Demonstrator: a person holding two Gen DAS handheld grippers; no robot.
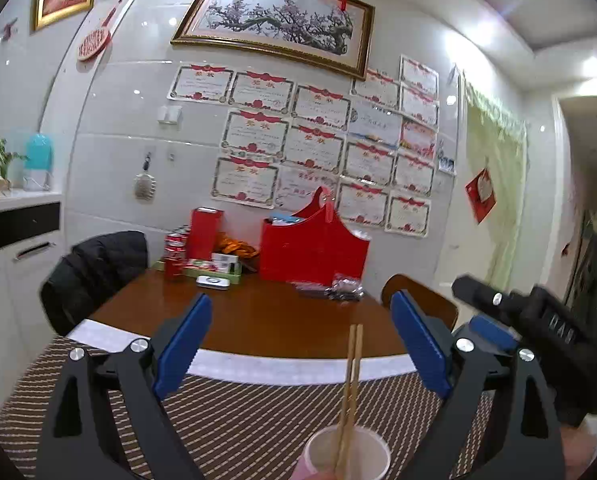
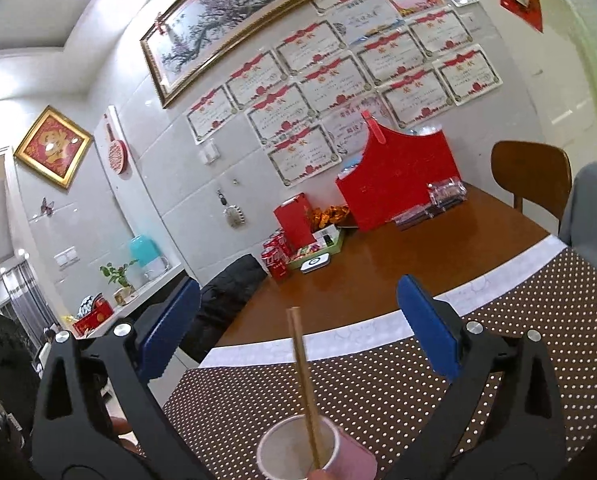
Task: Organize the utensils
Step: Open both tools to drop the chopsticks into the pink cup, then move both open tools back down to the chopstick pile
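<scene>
Left wrist view is showing both the left gripper (image 1: 300,344) and right gripper (image 2: 298,332) standing wide and empty while stiff, light chopsticks (image 1: 350,392) are leaning in a tippable paper cup (image 1: 348,456), best pinched mid-shaft.

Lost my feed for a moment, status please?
Left gripper and right gripper open, empty. Chopsticks standing in the pink cup on the placemat. Nothing in the way.

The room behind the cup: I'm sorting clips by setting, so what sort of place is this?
Most likely a home dining area. A wooden dining table with chairs stands against a tiled wall covered in award certificates, under a framed blossom painting, with soda cans and snacks on the table.
</scene>
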